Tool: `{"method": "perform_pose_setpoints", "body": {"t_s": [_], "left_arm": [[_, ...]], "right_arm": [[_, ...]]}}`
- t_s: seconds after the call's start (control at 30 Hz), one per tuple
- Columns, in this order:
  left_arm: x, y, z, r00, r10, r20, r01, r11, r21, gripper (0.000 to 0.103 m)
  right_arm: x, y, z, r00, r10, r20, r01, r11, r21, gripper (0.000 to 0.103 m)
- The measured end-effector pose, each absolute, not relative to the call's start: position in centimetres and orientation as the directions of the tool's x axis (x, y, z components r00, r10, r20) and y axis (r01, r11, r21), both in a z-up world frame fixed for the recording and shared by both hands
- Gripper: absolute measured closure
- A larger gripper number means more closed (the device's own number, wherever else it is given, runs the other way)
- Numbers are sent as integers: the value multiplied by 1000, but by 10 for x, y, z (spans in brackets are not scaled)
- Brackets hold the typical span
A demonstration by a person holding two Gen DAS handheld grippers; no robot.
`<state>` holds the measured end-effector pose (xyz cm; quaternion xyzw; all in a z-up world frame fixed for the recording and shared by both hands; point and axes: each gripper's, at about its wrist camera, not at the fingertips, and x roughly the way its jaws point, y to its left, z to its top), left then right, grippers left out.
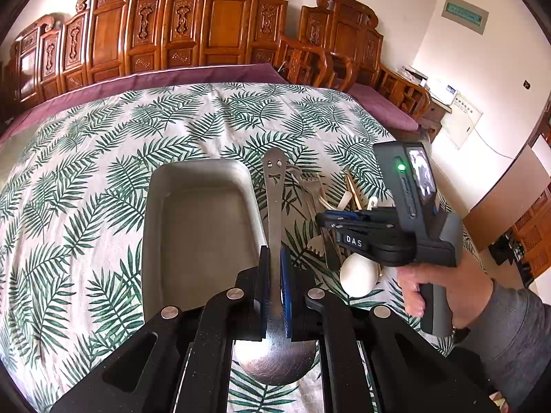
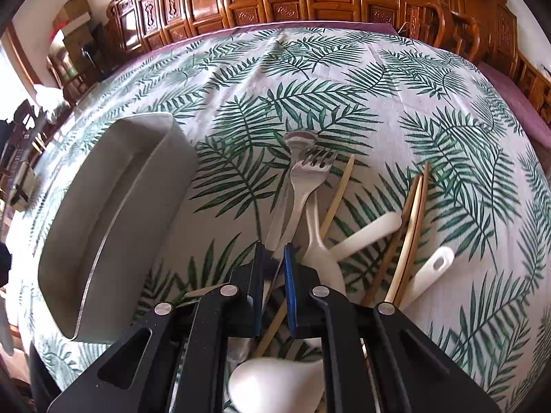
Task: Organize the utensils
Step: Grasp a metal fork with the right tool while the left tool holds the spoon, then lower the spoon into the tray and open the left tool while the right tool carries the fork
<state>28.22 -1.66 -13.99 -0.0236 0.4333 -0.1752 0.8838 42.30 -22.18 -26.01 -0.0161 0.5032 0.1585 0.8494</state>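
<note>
Steel spoon (image 1: 274,206): clamped in the left gripper (image 1: 275,285) by the lower handle, just above the bowl; the pads press on both sides of the flat stem.
Spoon's long axis: runs straight away from the left wrist camera along the fingers; bowl nearest the camera under the gripper body, handle end with a cut-out smiling face pointing toward the far side of the table.
Spoon's place: lifted above the cloth, over the right-hand rim of the grey tray (image 1: 148,227).
Tray: long, shallow, rectangular, its long side running away from the camera in the left wrist view.
Utensil pile (image 2: 330,213): right of the tray on the cloth; a steel fork (image 2: 303,179) with tines pointing away, white spoons, wooden chopsticks (image 2: 409,220) and a steel knife (image 2: 279,227) lie crossed over one another.
Right gripper (image 2: 273,272): down in the pile with narrow jaws on either side of the knife; whether the pads press it I cannot tell.
Right hand (image 1: 444,292): grey sleeve, wrapped around the gripper's handle.
Tablecloth (image 2: 447,110): white with green fern leaves.
Background: carved wooden chairs (image 1: 206,27) along the wall.
</note>
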Motion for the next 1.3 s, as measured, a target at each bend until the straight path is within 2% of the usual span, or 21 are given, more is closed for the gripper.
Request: {"method": "perform_pose_setpoints", "body": {"t_s": [0.27,0.47,0.53,0.7,1.0,1.3], "left_arm": [[284,-14,-141,557,-336,-759,292,935,-200,98],[283,-14,-142,559,-337,-757,292,935,-200,98],[284,-13,-142,560,-337,-757,291,935,-201,98],[283,-10,-140,564,-334,-755,289,937,-198,98],[286,-4,-143,572,-326,-753,276,941,-198,98],[310,21,-154,579,-259,-773,211,963,-165,98]], "right_arm": [[435,-217,-263,410,256,-875,-293,946,140,84],[440,-213,-264,399,245,-884,-291,948,131,84],[439,-213,-265,403,246,-881,-288,948,133,85],[436,-216,-261,414,231,-880,-267,955,125,94],[422,-229,-248,452,238,-860,-268,956,123,94],[408,-216,-217,485,277,-830,-324,938,123,94]]}}
